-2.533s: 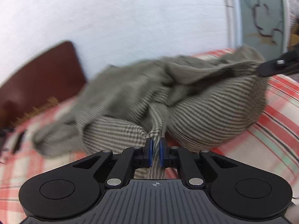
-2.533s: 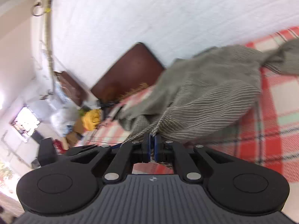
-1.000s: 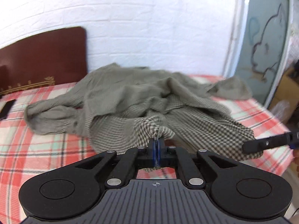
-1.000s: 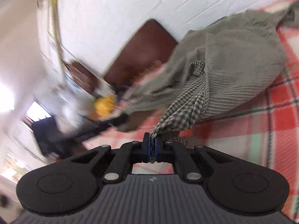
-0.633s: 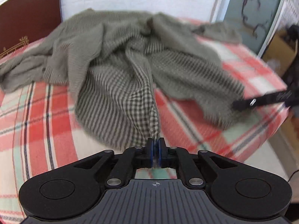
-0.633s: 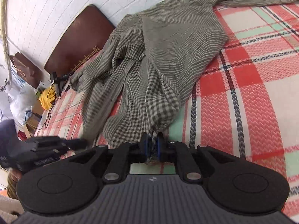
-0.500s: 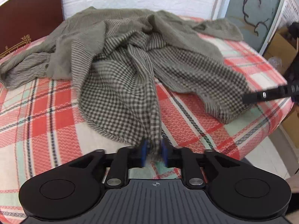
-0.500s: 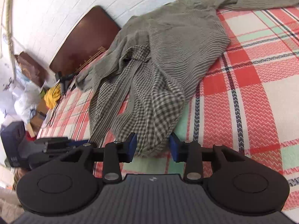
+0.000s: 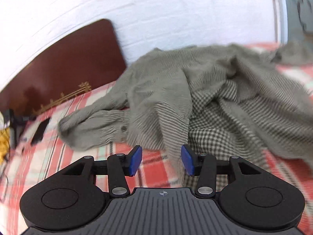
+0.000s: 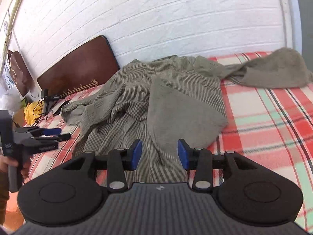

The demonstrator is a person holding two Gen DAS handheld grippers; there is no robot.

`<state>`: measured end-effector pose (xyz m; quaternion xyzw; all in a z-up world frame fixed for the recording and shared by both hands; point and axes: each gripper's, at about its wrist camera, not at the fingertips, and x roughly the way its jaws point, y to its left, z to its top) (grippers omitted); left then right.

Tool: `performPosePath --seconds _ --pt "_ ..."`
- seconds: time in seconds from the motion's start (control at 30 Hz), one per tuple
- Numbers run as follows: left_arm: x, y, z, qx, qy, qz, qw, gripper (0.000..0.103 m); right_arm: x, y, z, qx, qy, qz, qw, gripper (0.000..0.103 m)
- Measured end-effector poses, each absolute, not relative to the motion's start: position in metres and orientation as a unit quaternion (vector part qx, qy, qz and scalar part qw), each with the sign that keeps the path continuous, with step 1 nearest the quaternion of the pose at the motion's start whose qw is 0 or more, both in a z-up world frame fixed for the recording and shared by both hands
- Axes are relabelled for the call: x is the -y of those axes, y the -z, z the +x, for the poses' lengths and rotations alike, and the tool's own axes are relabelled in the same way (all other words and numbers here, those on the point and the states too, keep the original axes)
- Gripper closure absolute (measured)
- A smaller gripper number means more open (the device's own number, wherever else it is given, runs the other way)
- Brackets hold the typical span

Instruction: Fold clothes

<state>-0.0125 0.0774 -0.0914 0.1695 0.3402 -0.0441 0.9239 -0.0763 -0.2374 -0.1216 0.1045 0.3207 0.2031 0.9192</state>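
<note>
One crumpled shirt (image 10: 176, 101), two parted grippers (image 9: 161, 159) (image 10: 158, 153)

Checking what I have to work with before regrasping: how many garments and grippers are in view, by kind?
Grey-green checked garment: 1
Grippers: 2, left gripper and right gripper, both open
Total: 3

shirt (image 10: 176, 101): hem hidden under right tongs (image 10: 158, 154) | left view: motion-blurred

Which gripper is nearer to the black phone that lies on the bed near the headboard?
Left. The left gripper is out toward the black phone. The right gripper is farther off, over the shirt's hem.
</note>
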Motion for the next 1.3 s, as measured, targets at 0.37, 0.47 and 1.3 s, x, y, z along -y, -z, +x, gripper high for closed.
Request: performPosePath --seconds 0.37,0.47,1.3 --pt "-0.100 0.114 -0.004 -0.360 -0.028 0.145 0.921 0.101 0.171 0.146 -0.022 -0.340 -0.183 -0.015 0.922 0.048" --pt "-0.126 0.100 -0.023 -0.357 -0.063 0.085 0.928 0.103 0.168 0.152 -0.014 -0.348 -0.182 -0.021 0.920 0.048" --pt "-0.097 0.074 -0.063 -0.337 0.005 0.115 0.934 0.054 0.240 0.104 -0.030 -0.303 -0.155 0.083 0.937 0.098"
